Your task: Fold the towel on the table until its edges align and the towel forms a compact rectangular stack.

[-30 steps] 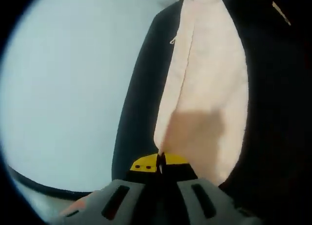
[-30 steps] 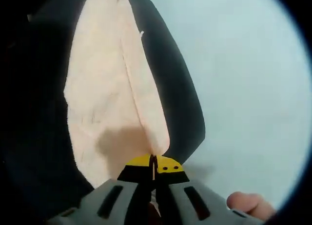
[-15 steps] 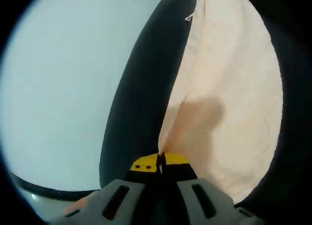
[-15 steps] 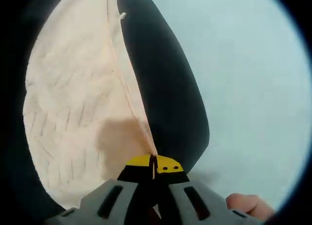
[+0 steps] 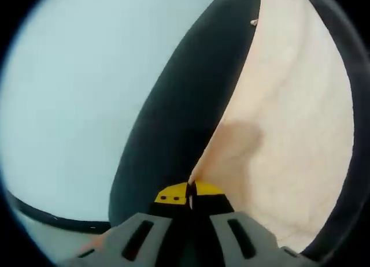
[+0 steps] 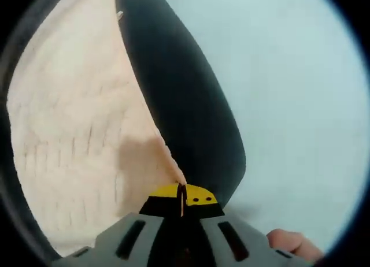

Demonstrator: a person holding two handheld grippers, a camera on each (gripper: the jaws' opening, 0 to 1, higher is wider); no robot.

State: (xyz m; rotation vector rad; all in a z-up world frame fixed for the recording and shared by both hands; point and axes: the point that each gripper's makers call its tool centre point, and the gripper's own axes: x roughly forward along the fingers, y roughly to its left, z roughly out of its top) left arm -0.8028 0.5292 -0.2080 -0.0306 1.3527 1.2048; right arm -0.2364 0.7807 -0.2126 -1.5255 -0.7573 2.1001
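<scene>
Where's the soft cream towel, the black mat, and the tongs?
Soft cream towel point(image 5: 289, 122), left gripper view, its broad face.
Black mat point(image 6: 185, 117), right gripper view, bare middle.
Right tongs point(image 6: 181, 193), right gripper view, yellow tips pinching the towel.

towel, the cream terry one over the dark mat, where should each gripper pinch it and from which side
Grip the cream terry towel at its thin hemmed edge, one corner per gripper, coming in along the edge line. That is where the left gripper and right gripper are shut on it now: the hem runs straight up from the closed jaws, a narrow fold both can clamp.
</scene>
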